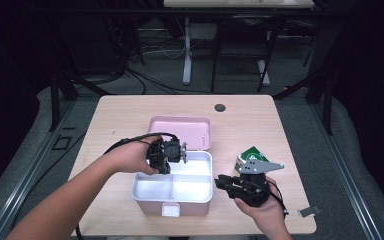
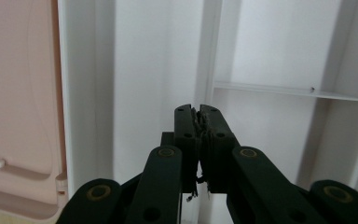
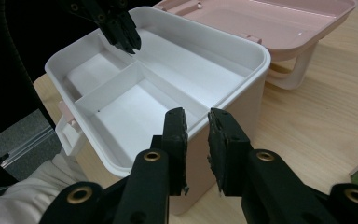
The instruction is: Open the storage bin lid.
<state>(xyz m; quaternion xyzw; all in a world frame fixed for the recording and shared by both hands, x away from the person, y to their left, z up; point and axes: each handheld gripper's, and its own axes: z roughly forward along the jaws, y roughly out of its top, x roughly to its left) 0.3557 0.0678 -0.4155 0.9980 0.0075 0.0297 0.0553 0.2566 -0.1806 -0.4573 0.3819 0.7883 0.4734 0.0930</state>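
A pink box [image 1: 172, 204] with a white divided tray [image 3: 135, 100] stands open at the table's front middle, its pink lid [image 1: 180, 131] lying back behind it. My left gripper [image 1: 161, 168] points down into the tray's back left part, above a divider [image 2: 209, 70]. Its jaws are shut with the pads [image 2: 189, 123] touching and nothing between them. My right gripper [image 1: 221, 181] hovers just right of the box, aimed at its side wall [image 3: 223, 107]. Its jaws stand a narrow gap apart, holding nothing. A green and white carton [image 1: 250, 155] stands behind the right gripper.
A small grey metal piece [image 1: 309, 211] lies near the table's front right corner. A dark round hole [image 1: 220, 107] marks the back of the wooden table [image 1: 130, 115]. The tray's compartments hold nothing. Dark stands and cables lie on the floor beyond.
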